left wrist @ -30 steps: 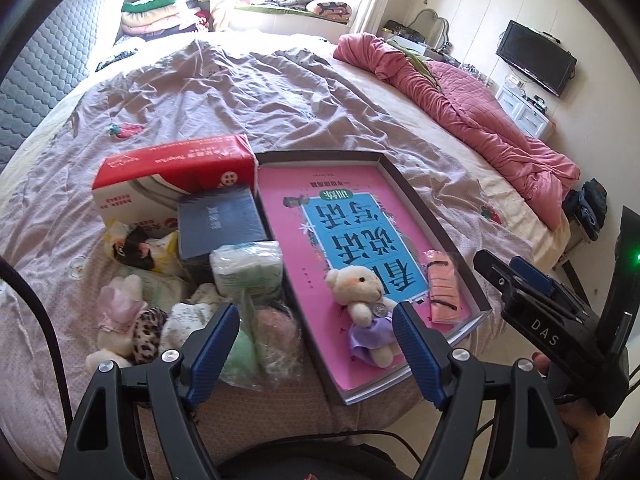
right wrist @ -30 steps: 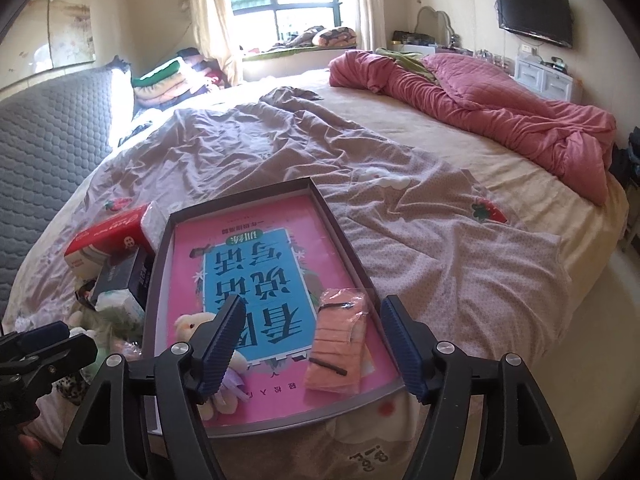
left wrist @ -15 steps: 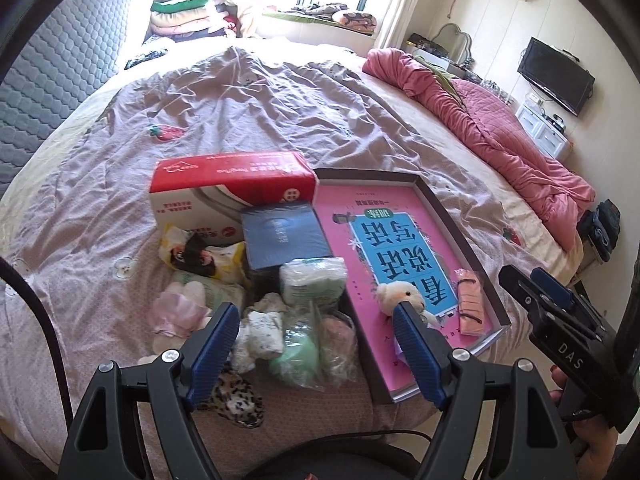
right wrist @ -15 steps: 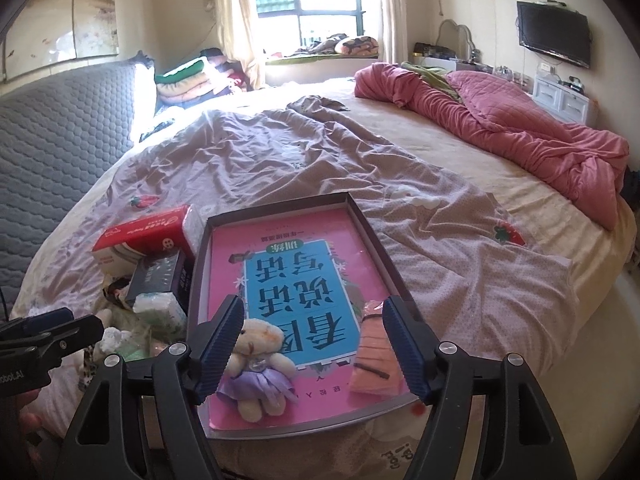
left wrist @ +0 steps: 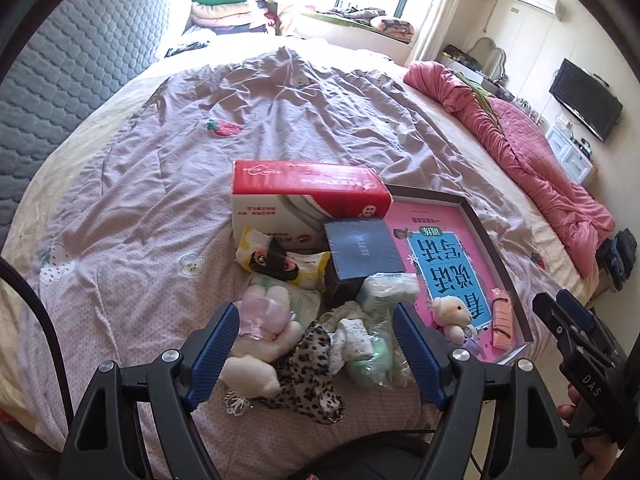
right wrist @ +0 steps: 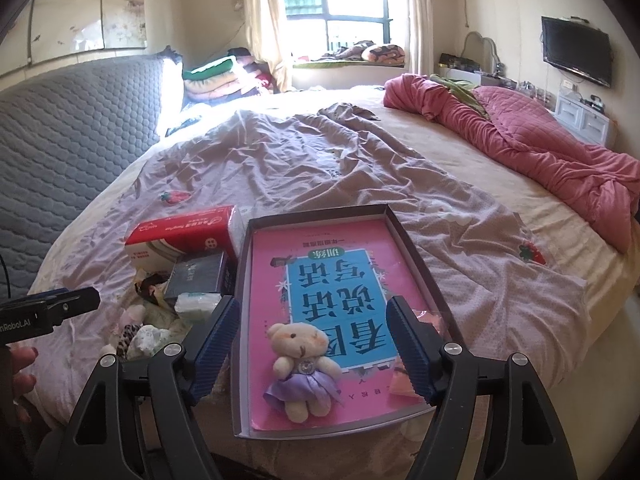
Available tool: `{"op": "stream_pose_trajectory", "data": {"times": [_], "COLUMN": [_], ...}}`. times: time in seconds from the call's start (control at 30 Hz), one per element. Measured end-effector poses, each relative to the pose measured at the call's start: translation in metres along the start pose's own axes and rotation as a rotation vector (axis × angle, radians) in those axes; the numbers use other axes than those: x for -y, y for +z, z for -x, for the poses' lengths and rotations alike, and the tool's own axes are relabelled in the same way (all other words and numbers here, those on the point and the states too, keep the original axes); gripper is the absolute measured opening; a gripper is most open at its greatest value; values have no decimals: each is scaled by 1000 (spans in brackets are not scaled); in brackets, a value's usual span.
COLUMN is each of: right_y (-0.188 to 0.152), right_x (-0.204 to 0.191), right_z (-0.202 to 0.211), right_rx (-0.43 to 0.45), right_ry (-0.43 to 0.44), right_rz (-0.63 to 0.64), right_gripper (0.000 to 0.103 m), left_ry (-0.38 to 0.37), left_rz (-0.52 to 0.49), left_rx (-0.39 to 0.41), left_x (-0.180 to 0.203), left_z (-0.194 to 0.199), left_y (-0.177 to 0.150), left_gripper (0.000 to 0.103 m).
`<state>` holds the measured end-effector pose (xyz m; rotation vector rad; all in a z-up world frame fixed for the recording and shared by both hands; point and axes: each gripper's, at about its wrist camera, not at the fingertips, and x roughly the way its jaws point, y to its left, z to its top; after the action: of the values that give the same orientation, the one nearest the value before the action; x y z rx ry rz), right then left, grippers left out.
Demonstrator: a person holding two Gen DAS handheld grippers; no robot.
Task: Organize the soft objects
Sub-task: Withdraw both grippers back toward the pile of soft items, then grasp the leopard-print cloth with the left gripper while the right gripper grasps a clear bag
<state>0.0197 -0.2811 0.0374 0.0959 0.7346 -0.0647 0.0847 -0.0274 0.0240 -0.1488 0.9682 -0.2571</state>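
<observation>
I am holding my left gripper with its jaws spread wide and empty over the pile of soft things on the bedspread. My right gripper is hanging equally agape above the tray, framing the teddy bear lying there beside the pink packet.

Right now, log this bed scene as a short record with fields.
surface: bed
tray: on the bed, holds a teddy bear and a pink packet
pile: leopard cloth, plush toy, tissue box, dark box, left of the tray
left gripper: open, empty, over the pile
right gripper: open, empty, over the teddy bear
</observation>
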Motion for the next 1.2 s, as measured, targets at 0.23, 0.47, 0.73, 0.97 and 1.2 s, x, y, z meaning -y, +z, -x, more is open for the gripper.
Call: {"op": "stream_pose_trajectory", "data": {"times": [0.23, 0.47, 0.73, 0.97, 1.2], "right_y": [0, -7, -19, -29, -40], "right_x": [-25, -53, -68, -71, -73], "right_z": [0, -4, -17, -28, -42], "right_rx": [-4, -26, -87, -140, -195], "right_ry": [53, 116, 150, 161, 144], "right_rz": [52, 128, 181, 238, 301], "right_gripper": [77, 77, 77, 77, 77], "left_ry": [26, 43, 38, 47, 9], "left_rz": [59, 116, 104, 60, 3], "left_rx": [-5, -23, -64, -117, -153], "left_x": [-33, -64, -66, -52, -26], "left_z": [5, 7, 3, -8, -16], "left_y": [-1, -8, -25, -42, -58], "left_gripper": [78, 78, 78, 78, 78]}}
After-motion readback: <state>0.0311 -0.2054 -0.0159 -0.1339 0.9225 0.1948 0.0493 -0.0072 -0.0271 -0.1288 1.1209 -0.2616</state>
